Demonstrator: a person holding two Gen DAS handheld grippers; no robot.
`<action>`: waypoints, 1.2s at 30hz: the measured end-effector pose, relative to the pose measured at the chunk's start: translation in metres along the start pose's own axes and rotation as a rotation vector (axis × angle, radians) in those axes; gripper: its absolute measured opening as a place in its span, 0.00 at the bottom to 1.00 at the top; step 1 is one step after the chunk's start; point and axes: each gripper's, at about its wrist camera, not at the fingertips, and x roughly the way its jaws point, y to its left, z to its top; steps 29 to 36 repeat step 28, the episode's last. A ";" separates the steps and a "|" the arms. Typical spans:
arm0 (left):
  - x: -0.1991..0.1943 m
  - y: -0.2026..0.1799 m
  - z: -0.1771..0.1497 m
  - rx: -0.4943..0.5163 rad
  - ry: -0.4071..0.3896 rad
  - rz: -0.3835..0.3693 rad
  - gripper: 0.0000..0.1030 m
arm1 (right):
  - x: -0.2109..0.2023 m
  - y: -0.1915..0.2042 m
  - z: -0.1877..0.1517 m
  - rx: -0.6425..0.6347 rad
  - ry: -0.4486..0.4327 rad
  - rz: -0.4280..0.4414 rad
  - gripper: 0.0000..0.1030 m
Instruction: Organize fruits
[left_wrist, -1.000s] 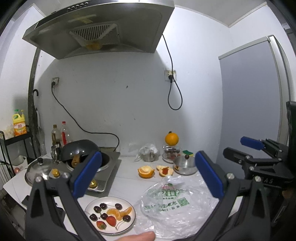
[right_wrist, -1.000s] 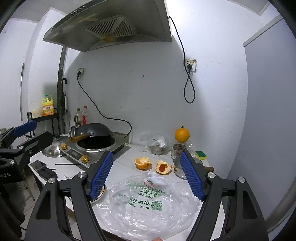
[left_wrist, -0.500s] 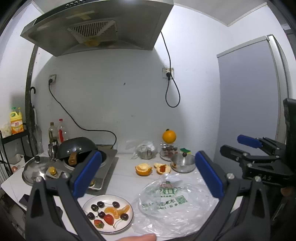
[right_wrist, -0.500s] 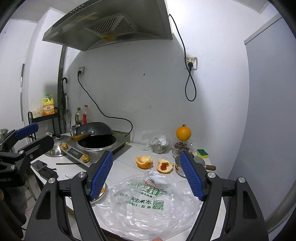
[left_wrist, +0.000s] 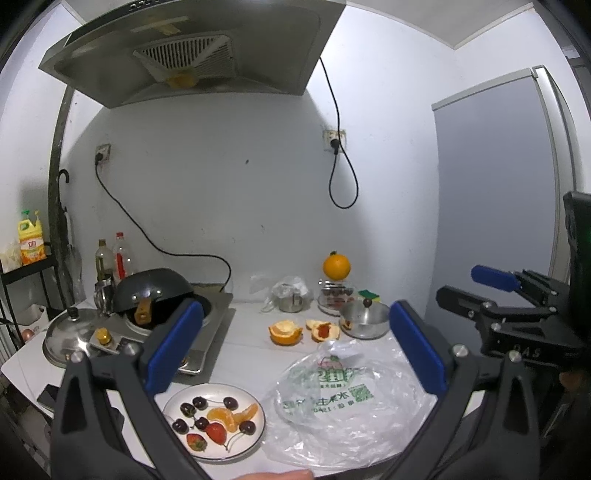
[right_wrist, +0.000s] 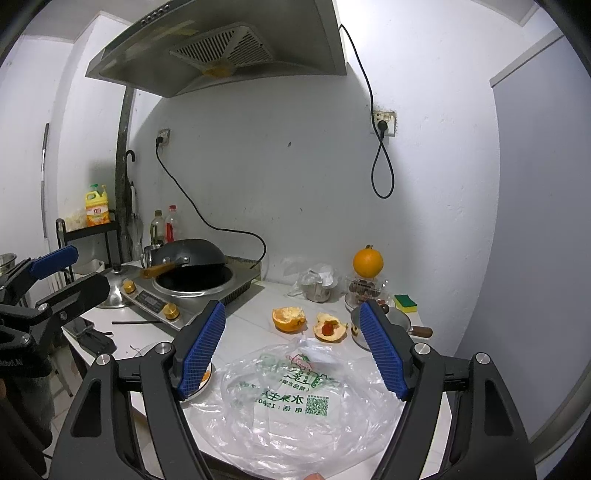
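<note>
Above the white counter (left_wrist: 243, 354), both tongs hang with jaws spread wide and empty — left gripper (left_wrist: 291, 347), right gripper (right_wrist: 291, 350). The round white plate of cherries, strawberries and orange segments (left_wrist: 216, 419) sits near the front edge, touching a crumpled clear plastic bag (right_wrist: 295, 398). Behind — two orange peel cups (left_wrist: 304, 330), a small steel pot (left_wrist: 364, 319), a black wok (left_wrist: 155, 291).

Wok (left_wrist: 153, 291): on my stove (left_wrist: 207, 325), far left.
Hood (left_wrist: 192, 48): above it.
Sponge (right_wrist: 405, 302): far right.
2 bottles (left_wrist: 112, 258): behind wok.
</note>
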 end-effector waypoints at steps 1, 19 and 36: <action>0.000 0.000 0.000 -0.001 -0.001 0.002 0.99 | 0.000 0.000 0.000 0.000 0.000 0.000 0.76; -0.002 0.006 0.000 -0.016 -0.007 0.009 0.99 | 0.000 0.000 0.000 0.001 0.000 0.001 0.76; 0.000 0.008 0.001 -0.030 -0.004 -0.007 0.99 | 0.002 -0.001 -0.001 0.004 0.001 0.001 0.76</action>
